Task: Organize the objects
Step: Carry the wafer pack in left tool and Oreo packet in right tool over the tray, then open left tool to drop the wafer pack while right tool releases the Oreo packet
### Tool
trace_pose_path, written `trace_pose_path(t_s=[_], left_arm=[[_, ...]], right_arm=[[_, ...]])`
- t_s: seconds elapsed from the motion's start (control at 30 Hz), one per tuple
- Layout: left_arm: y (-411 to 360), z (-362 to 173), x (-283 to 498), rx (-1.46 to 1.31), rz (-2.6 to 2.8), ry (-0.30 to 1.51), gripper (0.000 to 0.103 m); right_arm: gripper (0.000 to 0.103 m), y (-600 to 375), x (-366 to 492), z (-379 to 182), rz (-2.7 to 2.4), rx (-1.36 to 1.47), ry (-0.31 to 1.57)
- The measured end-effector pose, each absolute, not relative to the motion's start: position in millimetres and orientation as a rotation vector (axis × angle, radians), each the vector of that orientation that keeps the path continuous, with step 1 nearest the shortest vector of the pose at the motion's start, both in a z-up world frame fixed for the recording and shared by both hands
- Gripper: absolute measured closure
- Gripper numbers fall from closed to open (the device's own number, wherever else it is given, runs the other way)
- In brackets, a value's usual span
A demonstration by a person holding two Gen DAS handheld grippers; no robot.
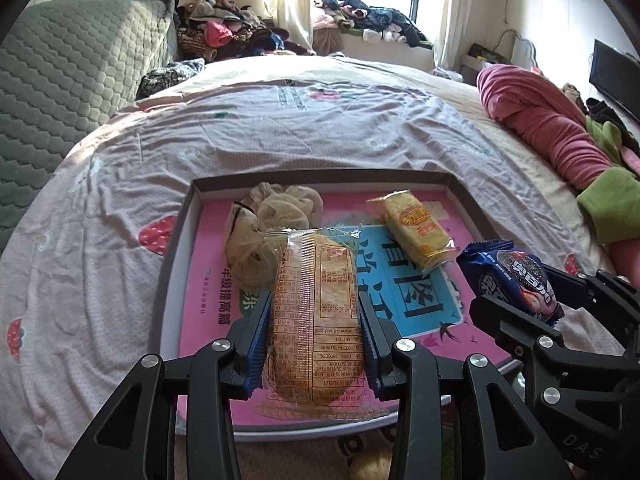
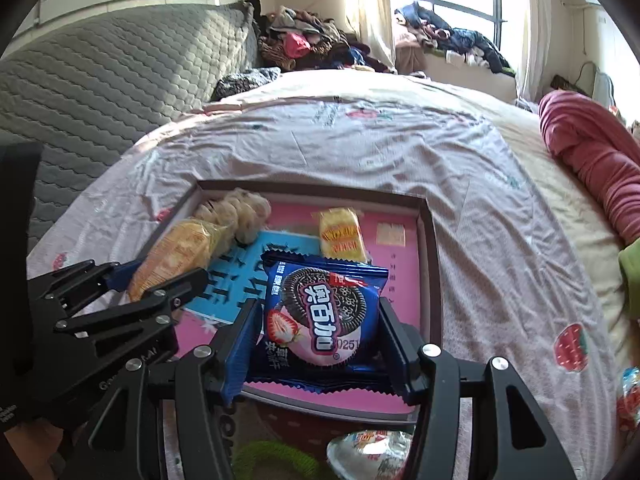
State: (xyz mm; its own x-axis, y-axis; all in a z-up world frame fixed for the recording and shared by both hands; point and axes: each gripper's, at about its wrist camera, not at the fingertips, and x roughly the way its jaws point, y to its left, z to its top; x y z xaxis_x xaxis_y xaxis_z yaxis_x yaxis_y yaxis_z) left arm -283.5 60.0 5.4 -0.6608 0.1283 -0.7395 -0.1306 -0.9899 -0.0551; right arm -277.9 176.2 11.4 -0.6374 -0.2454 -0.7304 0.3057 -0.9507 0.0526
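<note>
One shallow tray [image 1: 182, 232] lies on the bed sheet [image 1: 280, 132]; it serves as the reference for all positions below.

Grippers: two. The left gripper [image 1: 316, 320] is clamped on one clear-wrapped cracker packet [image 1: 316, 312], printed side up, held over the near half of the tray, left of its middle. The right gripper [image 2: 316, 340] is clamped on one blue cookie packet [image 2: 320, 320], held over the near half of the tray; from the left wrist camera this packet sits at the tray's near right edge.

Inside the tray: one yellow wafer packet [image 1: 416, 228] in the far right part, lying flat, apart from the other contents; one cream scrunchie bundle [image 1: 268, 224] in the far left part, just beyond the cracker packet. Whether the two touch cannot be told.

Outside the tray: one silver foil packet [image 2: 368, 452] just off the near edge; one further wrapped item [image 2: 630, 396], partly cut off, well to the right on the sheet.

Count of snack packets: two gripped, one in tray, two outside
</note>
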Motion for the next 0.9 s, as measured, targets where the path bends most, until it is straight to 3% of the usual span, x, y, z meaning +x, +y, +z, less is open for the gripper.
trace_pose_path(t_s=[0.9], left_arm=[[60,-39,-296,-1.335,2.694,0.023,0.059]], right_arm=[[0.046,172,-304,-39,-2.535,1.367,0.145]])
